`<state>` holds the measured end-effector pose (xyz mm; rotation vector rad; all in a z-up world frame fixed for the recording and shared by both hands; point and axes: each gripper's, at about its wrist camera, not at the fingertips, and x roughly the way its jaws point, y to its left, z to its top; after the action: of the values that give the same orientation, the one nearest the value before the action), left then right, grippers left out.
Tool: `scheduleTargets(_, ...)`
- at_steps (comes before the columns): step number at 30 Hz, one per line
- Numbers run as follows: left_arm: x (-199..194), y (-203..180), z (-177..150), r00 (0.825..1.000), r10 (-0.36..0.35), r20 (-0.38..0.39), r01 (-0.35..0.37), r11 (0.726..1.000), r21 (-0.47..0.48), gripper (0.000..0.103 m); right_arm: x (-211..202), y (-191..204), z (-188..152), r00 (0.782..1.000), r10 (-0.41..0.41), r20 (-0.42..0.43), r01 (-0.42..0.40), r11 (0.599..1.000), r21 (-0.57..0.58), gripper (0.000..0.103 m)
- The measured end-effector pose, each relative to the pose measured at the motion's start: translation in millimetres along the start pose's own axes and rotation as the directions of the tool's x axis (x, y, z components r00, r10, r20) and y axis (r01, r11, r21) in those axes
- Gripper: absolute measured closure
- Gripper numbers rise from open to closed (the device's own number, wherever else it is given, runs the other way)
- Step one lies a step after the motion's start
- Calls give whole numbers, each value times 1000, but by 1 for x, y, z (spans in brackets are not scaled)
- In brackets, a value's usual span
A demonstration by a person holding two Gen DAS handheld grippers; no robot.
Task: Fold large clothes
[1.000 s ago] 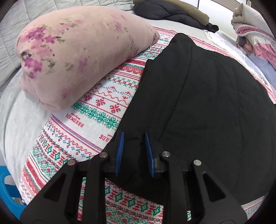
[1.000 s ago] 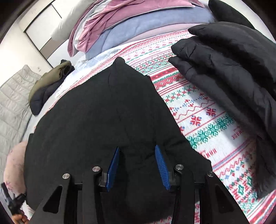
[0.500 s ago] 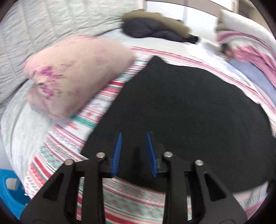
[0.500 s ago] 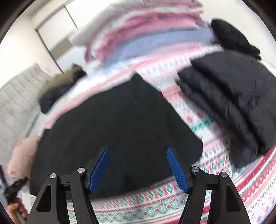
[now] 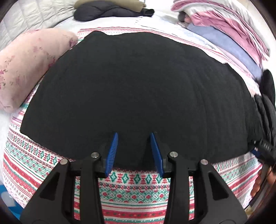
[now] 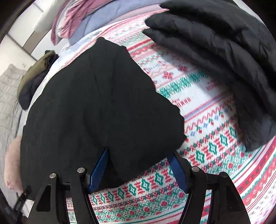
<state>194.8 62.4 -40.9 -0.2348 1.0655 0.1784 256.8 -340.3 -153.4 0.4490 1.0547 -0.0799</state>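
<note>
A large black garment (image 5: pixel 134 89) lies folded flat on a patterned red, green and white blanket (image 5: pixel 132 189). My left gripper (image 5: pixel 134 151) is open and empty, its blue pads just above the garment's near edge. In the right wrist view the same garment (image 6: pixel 96 103) fills the left half, and my right gripper (image 6: pixel 138 170) is wide open and empty over its near right corner. The right gripper's tip also shows in the left wrist view (image 5: pixel 264 151) at the right edge.
A pink floral pillow (image 5: pixel 29 62) lies left of the garment. Folded black puffy jackets (image 6: pixel 224 51) lie on the right. A stack of pink and blue bedding (image 5: pixel 224 34) and a dark and olive jacket (image 5: pixel 110 8) sit at the back.
Both grippers have let go of the garment and pulled back toward the near edge. The right gripper has opened wider. The garment now lies flat.
</note>
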Motion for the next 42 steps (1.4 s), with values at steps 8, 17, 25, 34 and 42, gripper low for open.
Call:
scheduleTargets(8, -18, -22, -11, 997, -57, 60, 51, 994, 94, 59, -44, -1, -4, 994, 30, 102, -35, 999, 41, 31)
scheduleTargets(17, -5, -55, -2, 982, -180, 56, 169, 972, 163, 28, -8, -10, -18, 961, 273, -46, -257, 943, 213, 30)
scheduleTargets(25, 29, -56, -3, 998, -52, 30, 45, 977, 209, 23, -7, 11, -17, 979, 199, -40, -192, 972, 139, 24)
scheduleTargets(34, 40, -49, -5, 998, -67, -10, 67, 979, 192, 22, 3, 15, -7, 977, 211, -34, -204, 967, 151, 18)
scheduleTargets(42, 15, -54, -3, 996, -60, 72, 44, 977, 210, 22, 5, 4, -3, 959, 282, -21, -269, 934, 234, 18)
